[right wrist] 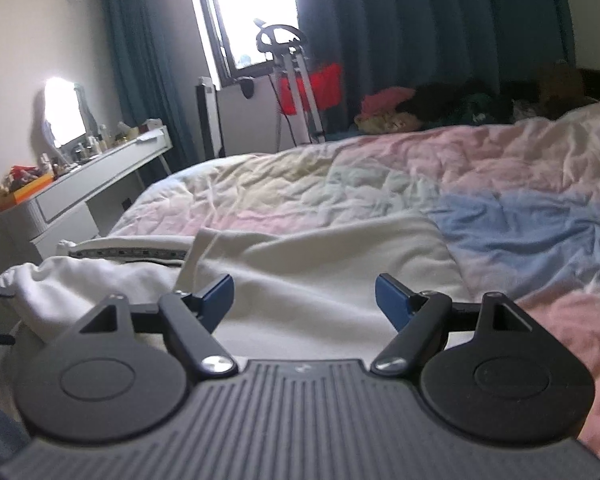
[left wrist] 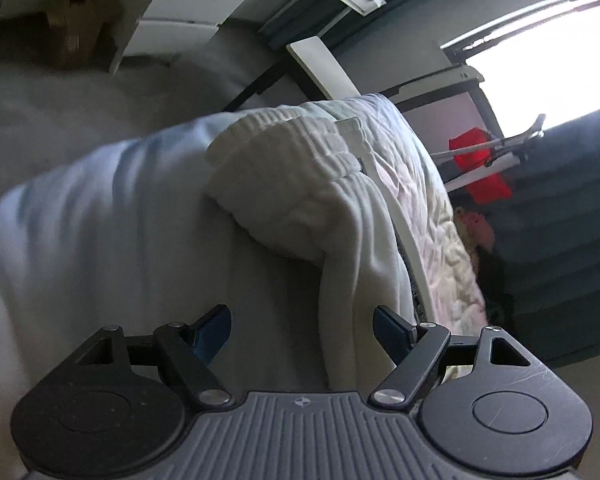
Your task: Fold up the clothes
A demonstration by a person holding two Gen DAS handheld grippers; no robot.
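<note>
A white pair of sweatpants [left wrist: 300, 200] with a ribbed elastic waistband [left wrist: 296, 140] lies on the bed; the left wrist view is rolled sideways. My left gripper [left wrist: 302, 332] is open, its blue pads on either side of a fold of the white cloth, not closed on it. In the right wrist view the same white garment [right wrist: 308, 272] lies flat on the pastel quilt [right wrist: 500, 184]. My right gripper [right wrist: 304, 300] is open and empty, just above the cloth.
A white dressing table [right wrist: 100, 176] with a mirror and bottles stands left of the bed. A window, teal curtains [right wrist: 420, 40], a metal rack with a red item [right wrist: 312, 84] and a pile of clothes [right wrist: 440, 112] lie beyond the bed.
</note>
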